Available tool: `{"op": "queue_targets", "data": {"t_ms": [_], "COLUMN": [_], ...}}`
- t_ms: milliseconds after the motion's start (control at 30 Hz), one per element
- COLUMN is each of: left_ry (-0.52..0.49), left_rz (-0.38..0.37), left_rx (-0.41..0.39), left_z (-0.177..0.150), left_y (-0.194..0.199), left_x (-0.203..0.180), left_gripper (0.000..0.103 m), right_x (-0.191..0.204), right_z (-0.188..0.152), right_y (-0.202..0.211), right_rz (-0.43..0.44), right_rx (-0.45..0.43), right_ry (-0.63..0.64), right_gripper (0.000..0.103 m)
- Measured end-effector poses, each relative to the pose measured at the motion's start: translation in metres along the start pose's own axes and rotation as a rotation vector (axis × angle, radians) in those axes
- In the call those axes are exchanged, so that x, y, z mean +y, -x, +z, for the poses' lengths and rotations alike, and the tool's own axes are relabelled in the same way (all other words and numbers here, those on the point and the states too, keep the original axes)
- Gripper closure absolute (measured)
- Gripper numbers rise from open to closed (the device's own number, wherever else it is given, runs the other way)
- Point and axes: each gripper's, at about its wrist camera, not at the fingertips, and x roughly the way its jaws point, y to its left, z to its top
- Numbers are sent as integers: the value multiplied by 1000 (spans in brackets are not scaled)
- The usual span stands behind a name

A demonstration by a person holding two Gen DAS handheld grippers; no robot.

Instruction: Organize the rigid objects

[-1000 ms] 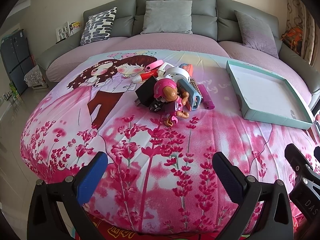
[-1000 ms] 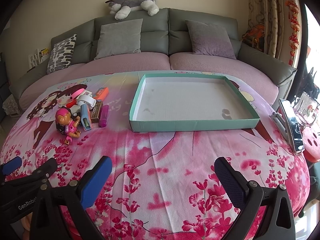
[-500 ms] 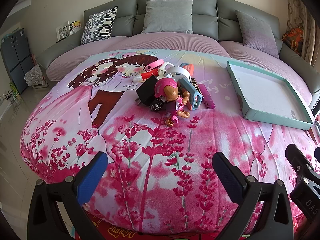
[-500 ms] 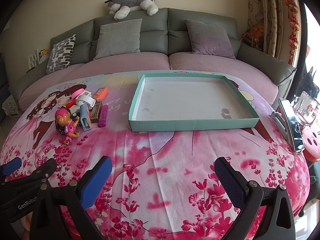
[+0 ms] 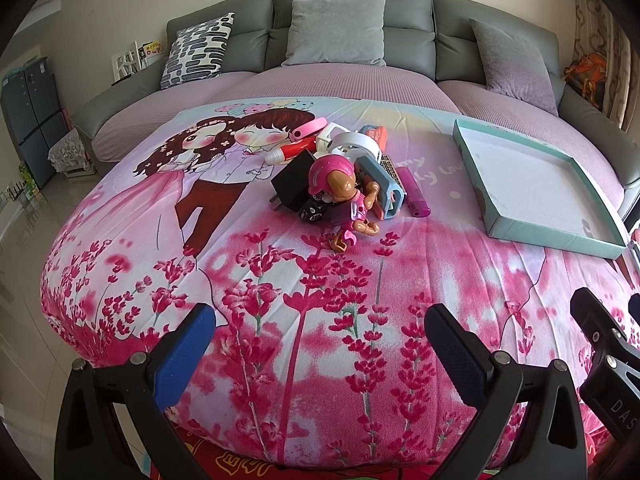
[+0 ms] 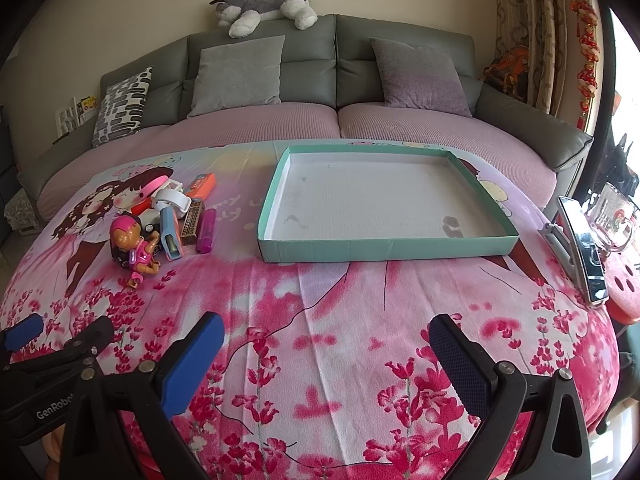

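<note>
A pile of small rigid objects lies on the pink floral cloth: a pink-helmeted toy figure point(image 5: 340, 192) point(image 6: 132, 246), a black charger point(image 5: 292, 182), a white tape dispenser point(image 5: 356, 146), a blue clip-like case point(image 5: 384, 190), a purple tube point(image 5: 414, 192) point(image 6: 206, 226) and an orange box point(image 6: 202, 184). An empty teal tray point(image 5: 552, 232) point(image 6: 384, 246) sits right of the pile. My left gripper point(image 5: 320, 338) is open and empty, well short of the pile. My right gripper point(image 6: 326, 344) is open and empty, in front of the tray.
A grey sofa point(image 6: 308, 64) with cushions stands behind the table, a plush dog point(image 6: 264, 6) on top. A metal clip stand point(image 6: 580, 248) and a red perforated stool point(image 6: 622, 280) are at the right edge. The cloth drops off at the near edge.
Both views have barely shifted; the left gripper has edged slightly forward. Both grippers stay open and the objects have not moved.
</note>
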Motion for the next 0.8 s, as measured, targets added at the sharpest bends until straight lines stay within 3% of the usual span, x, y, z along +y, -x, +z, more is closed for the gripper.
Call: {"op": "queue_targets", "data": {"t_ms": [133, 367, 667, 800], "left_ry": [53, 69, 69, 75], "left_rz": [-46, -23, -51, -111], "left_rx": [28, 20, 30, 57], "left_z": [11, 46, 82, 85], "left_y": [-5, -11, -34, -47], "left_x": [17, 45, 72, 75], "left_gripper": [0, 0, 0, 0], "right_x": [-4, 9, 61, 86], "right_z": [10, 49, 75, 79], "right_y": [3, 1, -32, -55], "right_rz": [35, 108, 214, 260], "right_rx": [-4, -17, 42, 82], "right_ry": [-12, 17, 116, 144], "right_gripper": [0, 0, 0, 7]}}
